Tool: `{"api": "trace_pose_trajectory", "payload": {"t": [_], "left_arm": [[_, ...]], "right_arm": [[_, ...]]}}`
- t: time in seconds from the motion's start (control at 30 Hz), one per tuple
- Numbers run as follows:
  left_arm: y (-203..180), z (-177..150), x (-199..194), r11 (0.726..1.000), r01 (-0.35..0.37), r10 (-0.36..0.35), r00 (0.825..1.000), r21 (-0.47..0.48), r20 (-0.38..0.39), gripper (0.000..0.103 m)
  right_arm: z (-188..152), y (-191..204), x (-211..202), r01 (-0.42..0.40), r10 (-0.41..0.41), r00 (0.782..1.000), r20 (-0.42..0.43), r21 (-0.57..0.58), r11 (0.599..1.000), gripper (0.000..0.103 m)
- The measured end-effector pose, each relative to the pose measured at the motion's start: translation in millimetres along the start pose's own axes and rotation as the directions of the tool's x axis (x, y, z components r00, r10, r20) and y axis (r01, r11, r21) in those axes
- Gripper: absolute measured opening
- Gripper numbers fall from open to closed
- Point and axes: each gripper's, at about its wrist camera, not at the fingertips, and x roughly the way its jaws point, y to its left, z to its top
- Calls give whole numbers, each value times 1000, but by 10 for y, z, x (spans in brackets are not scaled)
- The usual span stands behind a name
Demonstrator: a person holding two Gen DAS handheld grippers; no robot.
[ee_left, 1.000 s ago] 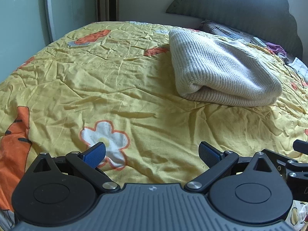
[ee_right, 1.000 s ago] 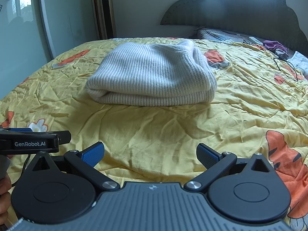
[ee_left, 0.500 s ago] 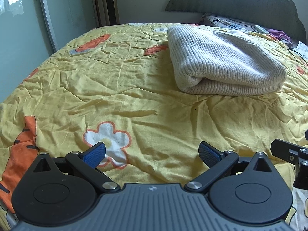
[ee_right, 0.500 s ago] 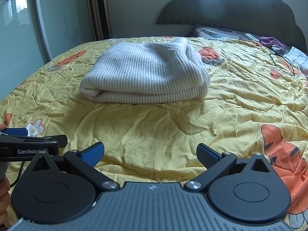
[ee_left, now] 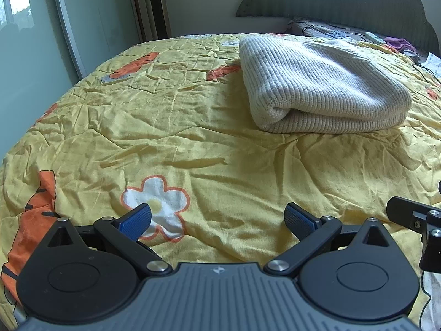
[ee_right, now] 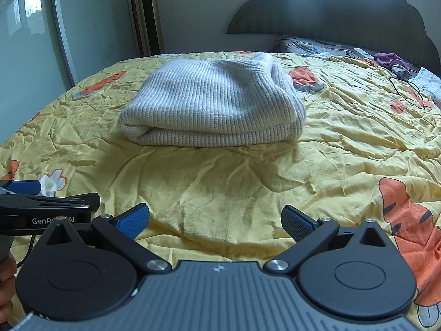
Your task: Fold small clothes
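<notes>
Sweater (ee_right: 212, 102), cream rib-knit, lies folded into a thick rectangular bundle on the yellow bedspread (ee_right: 220, 182), rounded fold edge facing the cameras, layers stacked flush. Nothing touches it.

Bedspread around the sweater: creased, printed with orange patches and white flowers. One white flower (ee_left: 157, 204) sits well in front of the sweater, toward the left gripper.

Left gripper (ee_left: 217, 218): jaws spread wide, blue pads (ee_left: 136, 220) empty, held over the bedspread well short of the sweater and off to its left front. It grips nothing.

Right gripper (ee_right: 215, 218): jaws likewise wide apart, nothing between them, pointed straight at the sweater's front edge with a stretch of bare bedspread between.

In the right wrist view, the left gripper's body shows at the lower left edge, with fingers of a hand (ee_right: 7, 284) partly visible below it.

Beyond the sweater: dark scalloped headboard (ee_right: 344, 19), purple cloth (ee_right: 391, 59) and a black cord (ee_right: 408, 93) to its right rear; tall gold tower unit (ee_right: 147, 13) to its left rear.
</notes>
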Motion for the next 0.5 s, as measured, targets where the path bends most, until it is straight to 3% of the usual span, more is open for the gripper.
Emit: {"api": "trace_pose_trajectory", "payload": {"t": [0.5], "left_arm": [[-25, -26, 35, 1000, 7, -7, 1000, 11, -7, 103]], "right_arm": [[-8, 7, 35, -9, 9, 1000, -8, 5, 1000, 103]]}}
